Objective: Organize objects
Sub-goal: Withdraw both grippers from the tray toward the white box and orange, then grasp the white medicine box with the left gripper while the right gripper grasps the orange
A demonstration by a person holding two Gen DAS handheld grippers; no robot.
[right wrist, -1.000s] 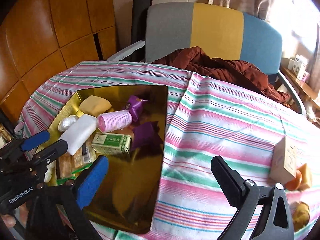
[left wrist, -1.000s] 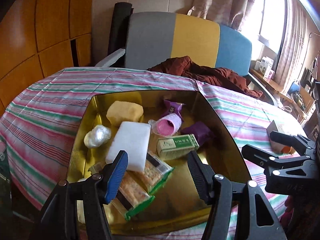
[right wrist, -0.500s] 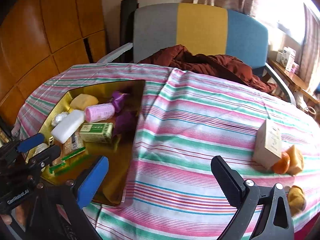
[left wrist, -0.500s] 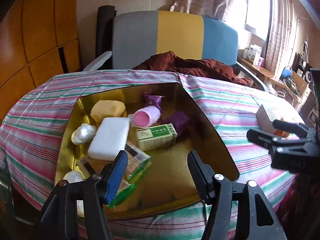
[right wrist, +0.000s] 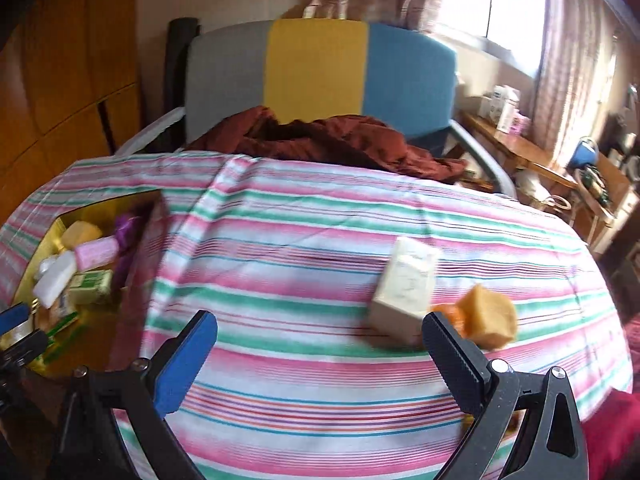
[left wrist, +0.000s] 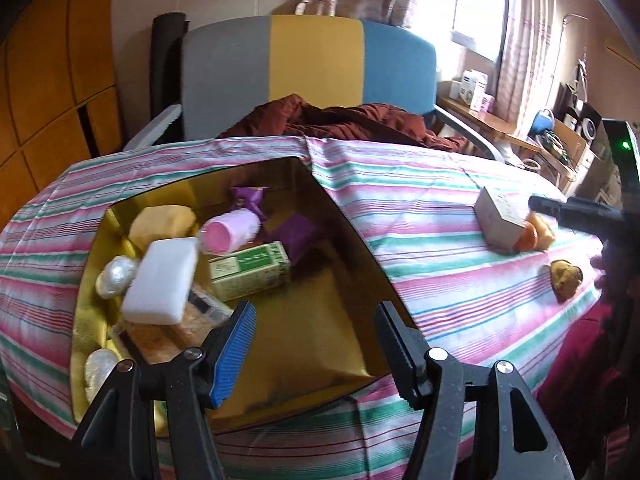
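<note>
A gold tray (left wrist: 316, 344) on the striped tablecloth holds a white block (left wrist: 162, 280), a green box (left wrist: 250, 270), a pink tube (left wrist: 230, 232), purple wrappers and other snacks; it also shows in the right wrist view (right wrist: 44, 236). My left gripper (left wrist: 314, 336) is open and empty over the tray's near edge. My right gripper (right wrist: 320, 350) is open and empty over the cloth, near a cream box (right wrist: 404, 288), an orange item (right wrist: 446, 312) and a yellow block (right wrist: 488, 316). A brown snack (left wrist: 565, 275) lies in the left wrist view.
A grey, yellow and blue chair (left wrist: 312, 64) with a dark red cloth (left wrist: 344, 124) stands behind the table. Wooden cabinets (left wrist: 48, 80) are at left. A cluttered side shelf (right wrist: 560, 160) stands at right by the window.
Both grippers have swung right and drawn back. The tray has slid left in both views, and the cream box, orange item and yellow block have come near the right gripper.
</note>
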